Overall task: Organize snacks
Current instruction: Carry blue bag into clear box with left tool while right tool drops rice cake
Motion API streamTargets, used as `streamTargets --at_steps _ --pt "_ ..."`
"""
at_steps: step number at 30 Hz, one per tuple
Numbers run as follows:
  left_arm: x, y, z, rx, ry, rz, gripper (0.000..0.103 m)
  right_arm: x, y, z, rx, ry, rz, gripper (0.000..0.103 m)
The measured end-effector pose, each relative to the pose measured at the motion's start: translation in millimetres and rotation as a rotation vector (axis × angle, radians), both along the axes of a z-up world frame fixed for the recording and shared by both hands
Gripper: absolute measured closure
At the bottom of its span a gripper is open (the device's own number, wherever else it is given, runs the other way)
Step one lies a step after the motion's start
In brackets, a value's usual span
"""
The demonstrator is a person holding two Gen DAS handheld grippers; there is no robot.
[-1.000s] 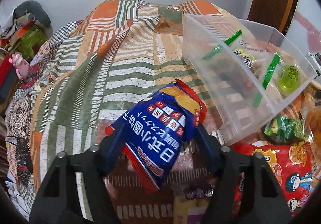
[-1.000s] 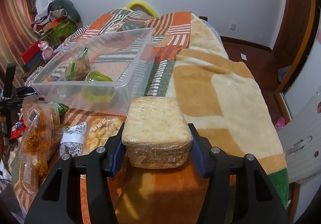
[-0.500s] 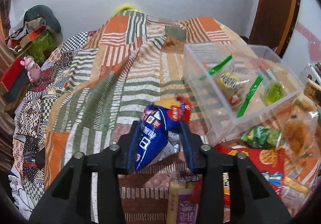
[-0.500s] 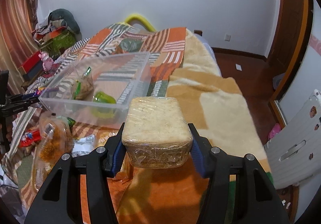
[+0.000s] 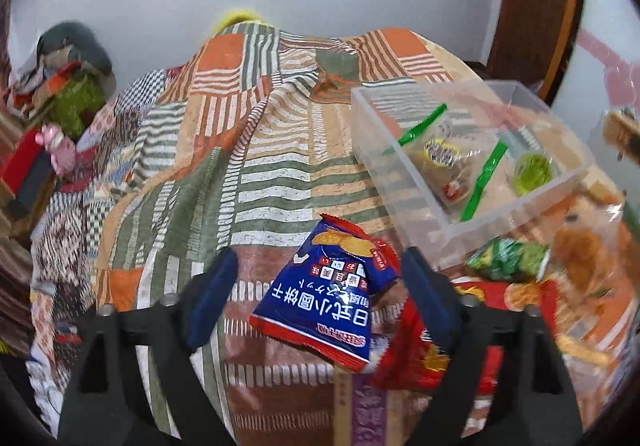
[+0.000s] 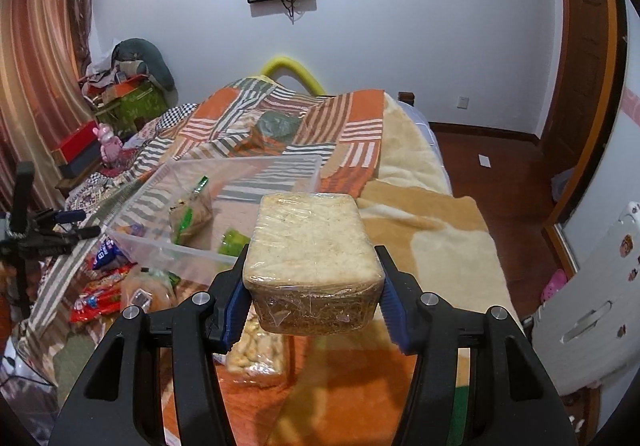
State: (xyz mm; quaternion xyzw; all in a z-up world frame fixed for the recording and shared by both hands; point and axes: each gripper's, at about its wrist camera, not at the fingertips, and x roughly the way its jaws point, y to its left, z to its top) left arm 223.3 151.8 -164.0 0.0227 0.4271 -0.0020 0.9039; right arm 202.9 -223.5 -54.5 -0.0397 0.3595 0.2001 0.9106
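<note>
A blue snack bag (image 5: 328,294) hangs tilted and blurred between the fingers of my left gripper (image 5: 320,258). Those jaws are opening, and the pads stand clear of the bag on both sides. Right of it stands the clear plastic box (image 5: 404,174) on the striped quilt. My right gripper (image 6: 312,266) is shut on a plastic-wrapped block of bread (image 6: 312,242), held above the bed just in front of the box (image 6: 168,250). The right wrist view also catches the left gripper (image 6: 60,226) at the far left, beside the blue bag (image 6: 105,252).
The box holds two green-clipped bags and a green jelly cup (image 5: 532,168). Before it lie a green packet (image 5: 504,258), a red snack bag (image 5: 520,298), a clear bag of fried snacks (image 5: 580,258) and a bag of nuts (image 6: 256,350). Piled clutter sits at the bed's left.
The left jaws squeezed tight on the blue bag, then sprang wide, and the bag now hangs loose between them. Both grippers have risen; the right one still carries the bread.
</note>
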Motion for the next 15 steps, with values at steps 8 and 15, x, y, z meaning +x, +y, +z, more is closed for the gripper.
streamTargets --at_steps 8,15 --pt "34 5 -65 -0.052 0.182 -0.033 0.012 10 10 -8 0.004 0.020 0.005 0.050" --pt "35 16 -63 -0.097 0.130 0.017 0.037 16 19 -8 0.005 0.011 0.020 0.050"
